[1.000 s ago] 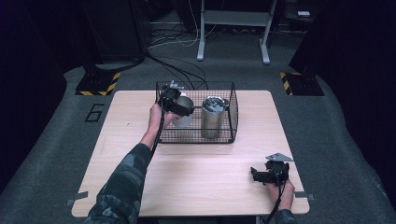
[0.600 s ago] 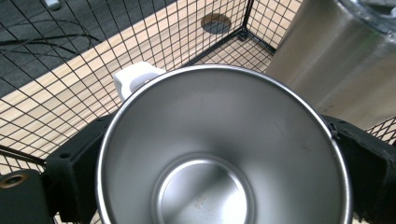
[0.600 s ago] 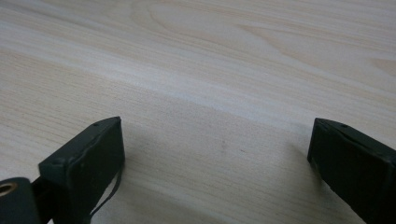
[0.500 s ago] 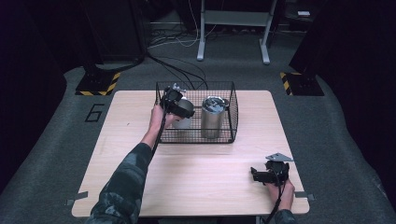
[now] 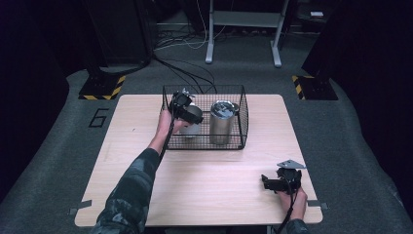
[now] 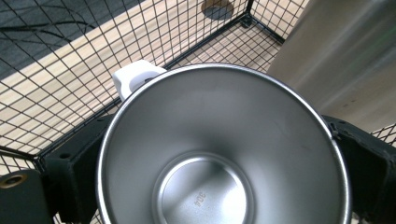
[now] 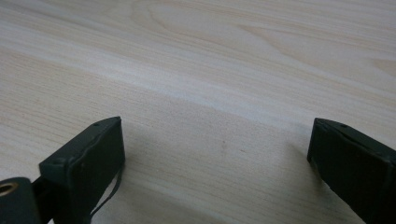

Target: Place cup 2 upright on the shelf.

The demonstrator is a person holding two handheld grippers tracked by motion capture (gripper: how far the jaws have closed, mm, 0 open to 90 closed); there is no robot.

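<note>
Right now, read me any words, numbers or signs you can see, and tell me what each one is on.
"304": stamped on the inside bottom of the steel cup that the left gripper holds in the wire basket.
"6": dark figure on the grey floor left of the table.
Nothing else is readable.

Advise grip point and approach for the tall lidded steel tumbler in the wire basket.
Probably the upper wall of the tall tumbler, from above: it stands upright inside the wire basket, whose mesh blocks side access. Keep right of the mug held by the left tool.
</note>
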